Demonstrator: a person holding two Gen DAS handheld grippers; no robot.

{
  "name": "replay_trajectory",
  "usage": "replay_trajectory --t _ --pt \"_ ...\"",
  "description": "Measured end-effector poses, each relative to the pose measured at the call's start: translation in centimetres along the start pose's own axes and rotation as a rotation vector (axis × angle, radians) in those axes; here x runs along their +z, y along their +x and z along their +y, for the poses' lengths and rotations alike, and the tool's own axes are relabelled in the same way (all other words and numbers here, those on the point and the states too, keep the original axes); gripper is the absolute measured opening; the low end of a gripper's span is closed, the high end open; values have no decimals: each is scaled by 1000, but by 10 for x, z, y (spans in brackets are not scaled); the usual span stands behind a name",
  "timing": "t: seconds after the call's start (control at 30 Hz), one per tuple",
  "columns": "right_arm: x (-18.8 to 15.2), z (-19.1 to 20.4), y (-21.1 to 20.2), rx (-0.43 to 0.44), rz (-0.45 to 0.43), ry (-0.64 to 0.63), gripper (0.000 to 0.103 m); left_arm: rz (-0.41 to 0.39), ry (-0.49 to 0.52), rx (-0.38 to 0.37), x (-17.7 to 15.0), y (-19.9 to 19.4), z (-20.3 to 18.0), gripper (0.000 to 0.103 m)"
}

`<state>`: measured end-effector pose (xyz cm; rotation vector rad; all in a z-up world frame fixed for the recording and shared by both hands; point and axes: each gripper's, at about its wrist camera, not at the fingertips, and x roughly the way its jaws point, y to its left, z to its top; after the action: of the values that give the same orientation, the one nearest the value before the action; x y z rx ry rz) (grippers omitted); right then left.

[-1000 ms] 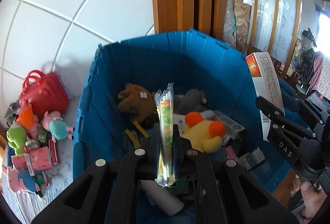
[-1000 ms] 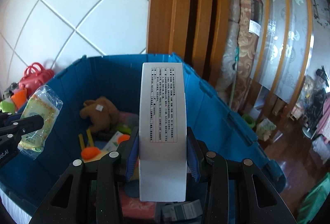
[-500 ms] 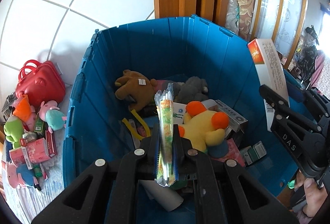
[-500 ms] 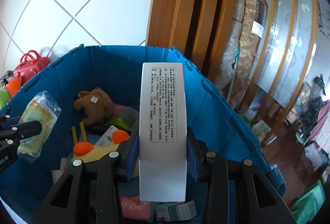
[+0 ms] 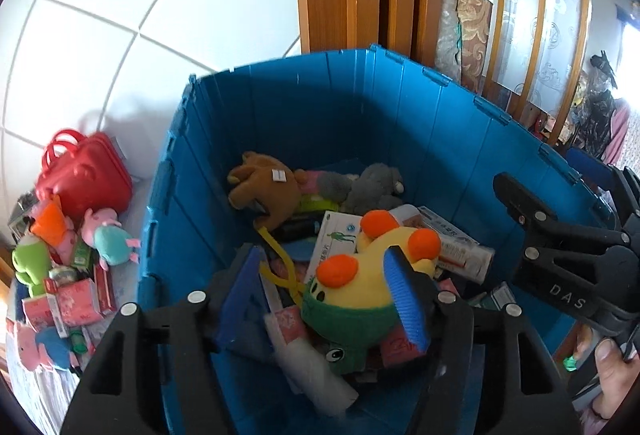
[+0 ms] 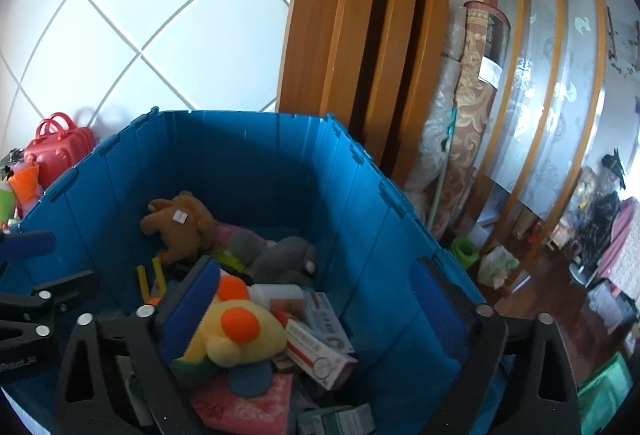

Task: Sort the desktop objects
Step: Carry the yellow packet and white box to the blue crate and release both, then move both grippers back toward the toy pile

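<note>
Now both grippers hang over the blue bin (image 5: pixel 400 115). Left gripper (image 5: pixel 326 291) — jaws opening, blue pads apart, nothing gripped; the yellow plush duck (image 5: pixel 360 287) lies in the bin below the gap. Right gripper (image 6: pixel 316 311) — jaws opening, spread wide, nothing pressed between the pads. Bin contents: brown plush bear (image 6: pixel 180 227), grey plush (image 6: pixel 280 255), several small cartons (image 6: pixel 320 351). Left of the bin, outside it: red toy case (image 5: pixel 84 171) and a heap of small toys (image 5: pixel 64 267).
</note>
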<state>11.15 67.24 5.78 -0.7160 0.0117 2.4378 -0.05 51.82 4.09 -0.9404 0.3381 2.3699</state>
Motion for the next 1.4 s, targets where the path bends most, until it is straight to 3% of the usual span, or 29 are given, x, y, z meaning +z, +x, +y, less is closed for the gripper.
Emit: replay_trajectory --t 0.23,0.4,0.63,0.73,1.13,1.4 --pt "-1 2 -11 10 -4 7 103 -60 -6 -17 -5 -21 7 64" --pt "-3 16 -27 46 -29 4 103 -136 -47 11 -14 -49 28 68" --pt "9 50 -67 159 -164 36 103 -295 -166 110 -38 -98 92 68" --pt "16 75 -85 225 -228 25 103 -309 -201 159 -50 -108 119 68" --pt "26 221 -113 467 -249 -133 103 -217 -403 336 -113 -121 257 68" --pt "15 327 -96 589 -147 -233 103 -59 -525 445 -179 -98 349 68"
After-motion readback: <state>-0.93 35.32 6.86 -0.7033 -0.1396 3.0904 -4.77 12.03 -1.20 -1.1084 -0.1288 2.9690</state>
